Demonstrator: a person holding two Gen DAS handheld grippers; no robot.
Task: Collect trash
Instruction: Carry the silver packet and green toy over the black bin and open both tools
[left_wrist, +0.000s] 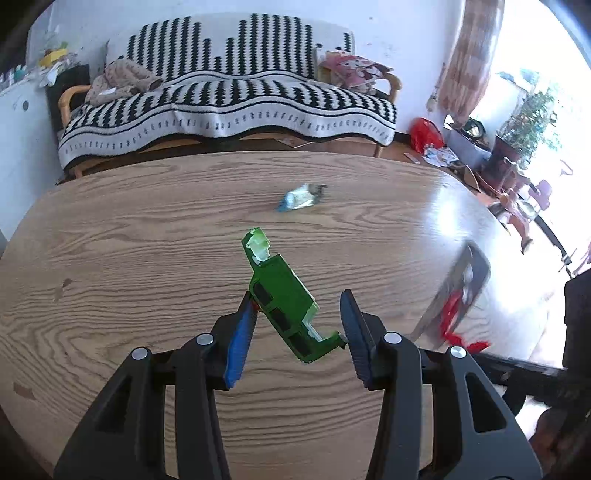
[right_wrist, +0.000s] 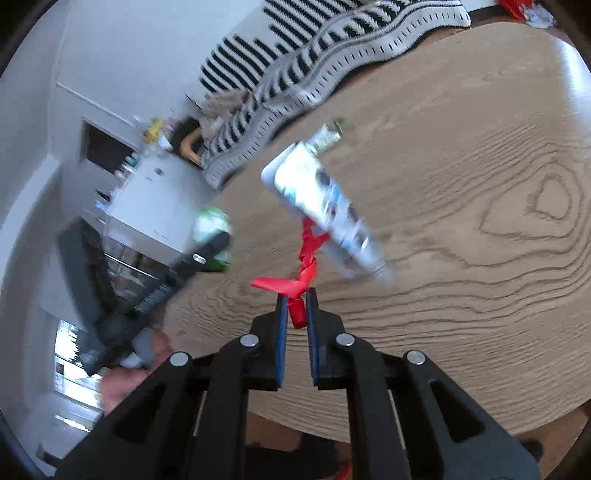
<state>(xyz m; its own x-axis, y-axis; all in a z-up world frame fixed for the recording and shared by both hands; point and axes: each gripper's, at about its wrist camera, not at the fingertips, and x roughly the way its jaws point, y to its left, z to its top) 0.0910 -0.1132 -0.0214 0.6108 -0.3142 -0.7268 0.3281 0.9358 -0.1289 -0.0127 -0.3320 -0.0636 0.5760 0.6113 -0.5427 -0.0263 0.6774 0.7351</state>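
Left wrist view: left gripper (left_wrist: 299, 314) angled down over wooden table (left_wrist: 147, 251), jaws half-open clamping flattened green carton (left_wrist: 286, 299), crumpled blue wrapper (left_wrist: 301, 197) lying beyond; right wrist view: right gripper (right_wrist: 296, 301) rolled sideways, jaws nearly closed pinching red ribbon (right_wrist: 308, 254), silver-blue wrapper (right_wrist: 325, 206) dangling from it above table.

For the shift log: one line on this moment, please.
left gripper: grips green carton | right gripper: shut on red strip | table: blue wrapper left

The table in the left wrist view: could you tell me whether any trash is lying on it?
Yes, a crumpled blue wrapper lies on the wooden table.
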